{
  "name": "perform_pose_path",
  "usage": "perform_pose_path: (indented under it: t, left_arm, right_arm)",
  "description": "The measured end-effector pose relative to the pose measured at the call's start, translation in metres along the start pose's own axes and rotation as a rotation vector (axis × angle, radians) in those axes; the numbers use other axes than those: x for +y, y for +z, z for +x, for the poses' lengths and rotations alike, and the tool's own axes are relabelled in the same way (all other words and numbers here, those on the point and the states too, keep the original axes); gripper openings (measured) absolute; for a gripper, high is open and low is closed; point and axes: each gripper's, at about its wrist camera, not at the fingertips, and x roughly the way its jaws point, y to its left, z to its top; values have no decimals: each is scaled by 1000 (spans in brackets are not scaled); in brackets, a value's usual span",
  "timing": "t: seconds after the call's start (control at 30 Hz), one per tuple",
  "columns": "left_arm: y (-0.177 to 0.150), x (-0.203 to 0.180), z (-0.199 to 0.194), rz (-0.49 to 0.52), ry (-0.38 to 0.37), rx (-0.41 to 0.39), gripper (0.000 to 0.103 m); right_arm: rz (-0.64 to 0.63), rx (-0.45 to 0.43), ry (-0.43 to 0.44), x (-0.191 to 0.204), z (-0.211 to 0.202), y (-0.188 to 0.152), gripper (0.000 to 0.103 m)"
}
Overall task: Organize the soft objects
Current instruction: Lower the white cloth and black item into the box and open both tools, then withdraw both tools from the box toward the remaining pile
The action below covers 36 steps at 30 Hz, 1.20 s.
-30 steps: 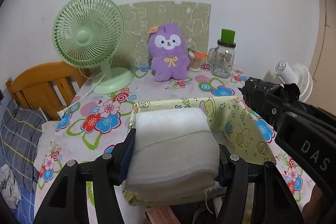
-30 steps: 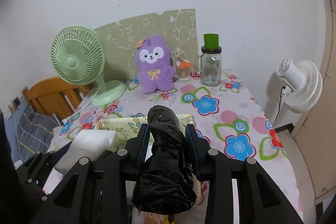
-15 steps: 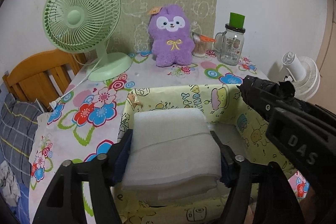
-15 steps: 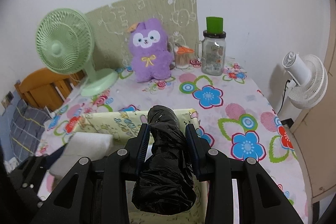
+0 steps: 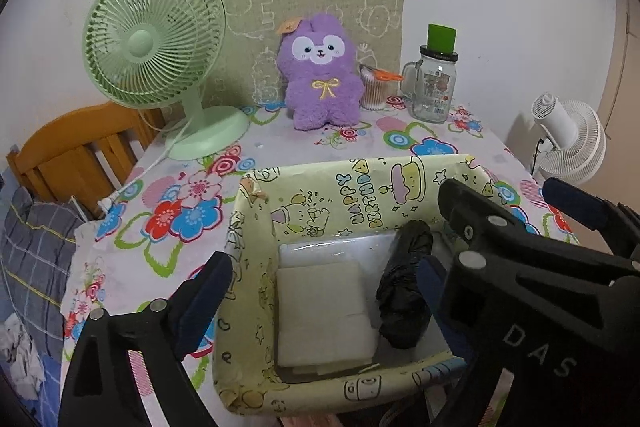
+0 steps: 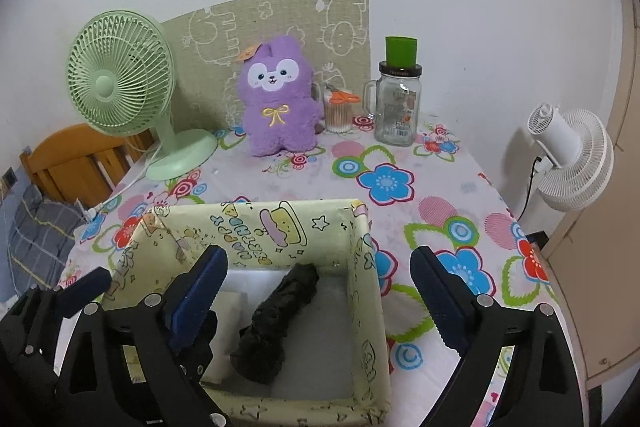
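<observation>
Both grippers hang over the yellow box (image 5: 360, 183) at the near edge of the tabletop (image 6: 440, 187), which wears a cloth printed with big bright flowers. The left gripper (image 5: 320, 291) has its jaws opening wide, nothing pressed between them; the white folded pad (image 5: 324, 315) lies flat on the box floor below, against the left wall. The right gripper (image 6: 320, 279) is opening too, jaws well apart and empty, and the black bundle (image 6: 276, 319) lies in the box just beside the pad, toward the right wall, one end angled to the far wall.

Along the far edge, against the white wall, a green desk fan (image 6: 120, 83) stands at the left corner, its cord trailing off the left edge. A purple plush toy (image 6: 278, 99) sits mid-edge before a patterned board (image 6: 280, 23) leaning on the wall. Right of it is a cup of cotton swabs (image 6: 338, 115), then a glass jar (image 6: 398, 111) with a green cup on its lid. A wooden bed frame (image 5: 76, 151) shows past the left edge, a white fan (image 6: 572, 159) off the right edge.
</observation>
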Motion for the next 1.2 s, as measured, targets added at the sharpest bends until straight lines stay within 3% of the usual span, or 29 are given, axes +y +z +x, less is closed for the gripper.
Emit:
perform_pose_path:
  t: [1.2]
  left_arm:
    - [-29, -9, -64, 3, -4, -70, 96]
  right_arm:
    - [-11, -48, 17, -5, -75, -34, 95]
